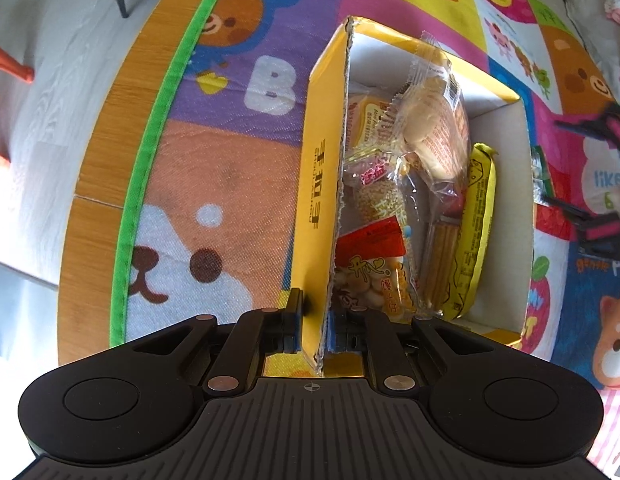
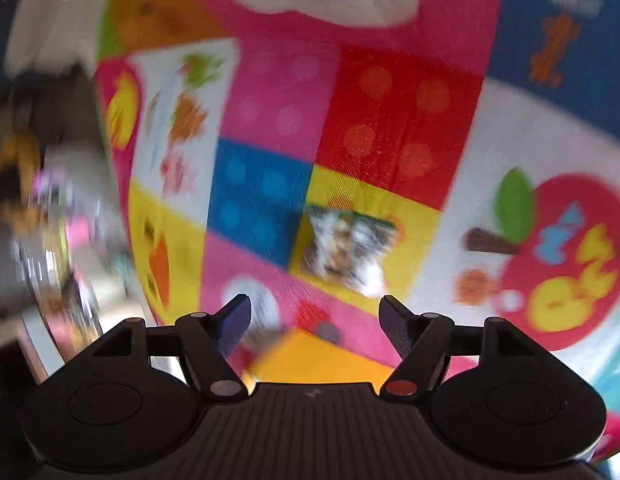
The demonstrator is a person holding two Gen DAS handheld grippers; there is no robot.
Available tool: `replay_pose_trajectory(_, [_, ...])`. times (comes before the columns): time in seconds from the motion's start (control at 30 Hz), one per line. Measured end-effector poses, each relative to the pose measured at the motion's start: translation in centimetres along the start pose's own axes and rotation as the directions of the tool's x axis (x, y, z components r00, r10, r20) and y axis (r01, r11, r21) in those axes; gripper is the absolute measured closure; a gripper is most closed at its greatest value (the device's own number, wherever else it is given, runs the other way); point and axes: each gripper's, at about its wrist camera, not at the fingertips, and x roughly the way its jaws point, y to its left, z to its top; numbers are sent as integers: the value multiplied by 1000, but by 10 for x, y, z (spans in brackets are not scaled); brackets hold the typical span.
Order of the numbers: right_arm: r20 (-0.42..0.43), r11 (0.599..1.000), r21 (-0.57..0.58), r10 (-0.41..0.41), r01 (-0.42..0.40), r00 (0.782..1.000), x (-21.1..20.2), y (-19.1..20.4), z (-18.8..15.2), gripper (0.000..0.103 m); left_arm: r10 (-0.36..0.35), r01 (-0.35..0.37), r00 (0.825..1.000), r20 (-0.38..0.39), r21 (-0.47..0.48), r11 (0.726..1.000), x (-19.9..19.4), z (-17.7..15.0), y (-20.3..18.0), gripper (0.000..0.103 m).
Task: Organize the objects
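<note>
Yellow cardboard box (image 1: 315, 184) holds snack packets (image 1: 405, 200), left gripper (image 1: 314, 322) clamping its wall.

We see snack packets (image 1: 405, 200) inside the box (image 1: 315, 184), which sits on the mat (image 1: 214, 168); another packet (image 2: 345, 250) lies apart on the mat.

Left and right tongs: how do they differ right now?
The left tongs are shut on the wall of the yellow box; the right tongs stand open with nothing between them. The left sits at the box of snacks; the right is over the mat, aimed toward a loose packet. The left view is sharp; the right is blurred. Both point downward.
</note>
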Motion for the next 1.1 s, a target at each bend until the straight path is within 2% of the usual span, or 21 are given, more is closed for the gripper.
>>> replay_pose_trajectory(0.13, [116,980,-58,-181,188,977,24,27,-1,32,-14,14,1000,9,-26,1000,-1,-1,4,89])
replay_pose_trajectory(0.2, [110,967,-101,-222,233,969,34,33,-4,32,-14,14,1000,11,-29,999,-1,-2,5,89])
replay_pose_trajectory(0.27, [105,951,-166,-248,262,963,39,35,-8,35,-9,9,1000,9,-25,1000,-1,-1,5,89])
replay_pose_trajectory(0.47, [181,882,-343,-277,324,944,22,28,-18,41,30,-30,1000,7,31,999,5,6,-6,90])
replay_pose_trajectory(0.57, [208,828,-438,-285,350,936,9,14,-20,42,31,-32,999,16,59,998,7,8,-11,90])
replay_pose_trajectory(0.7, [181,790,-503,-300,350,937,-12,-19,-16,42,28,-30,999,23,84,996,8,8,-15,90])
replay_pose_trajectory(0.87, [106,778,-529,-334,337,937,-36,-59,-23,43,12,-14,1000,16,91,996,7,7,-10,91])
replay_pose_trajectory(1.03, [-46,809,-553,-267,198,962,-73,-88,-53,43,19,-20,1000,10,126,992,5,8,-10,91])
replay_pose_trajectory(1.1, [-53,783,-599,-245,165,968,-92,-88,-73,43,19,-20,1000,9,151,988,7,9,-13,90])
